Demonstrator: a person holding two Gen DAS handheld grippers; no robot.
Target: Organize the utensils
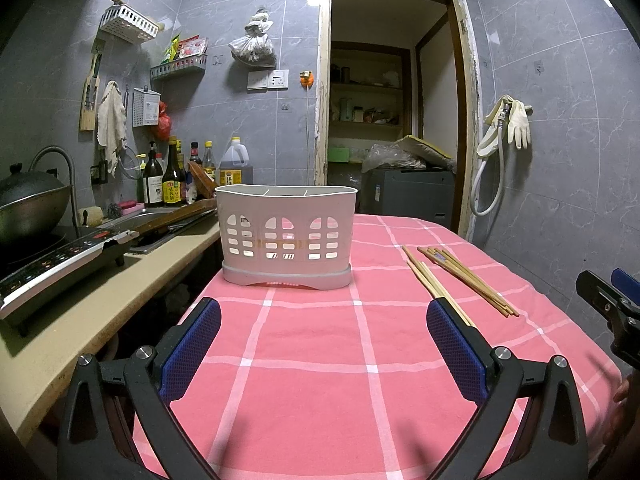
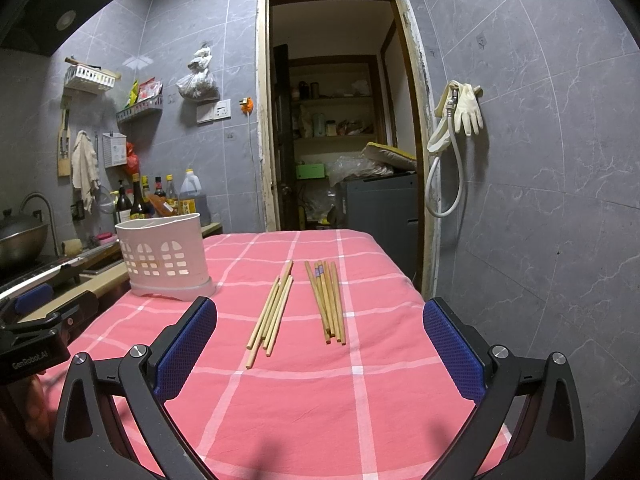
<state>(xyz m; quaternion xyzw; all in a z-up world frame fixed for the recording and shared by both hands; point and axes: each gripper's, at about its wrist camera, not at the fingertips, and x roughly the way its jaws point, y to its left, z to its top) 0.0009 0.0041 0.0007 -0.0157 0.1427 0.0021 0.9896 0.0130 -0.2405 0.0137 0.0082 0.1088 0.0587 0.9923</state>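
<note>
A white perforated utensil holder stands upright on the pink checked tablecloth, straight ahead of my open, empty left gripper. It also shows in the right wrist view at the table's left edge. Two bundles of chopsticks lie on the cloth: a pale bundle and a darker bundle, both just ahead of my open, empty right gripper. In the left wrist view the pale bundle and the darker bundle lie to the right, the pale one partly behind my right finger.
A counter runs along the table's left with an induction cooker, a wok, a sink and several bottles. An open doorway is behind the table. A hose and gloves hang on the right wall.
</note>
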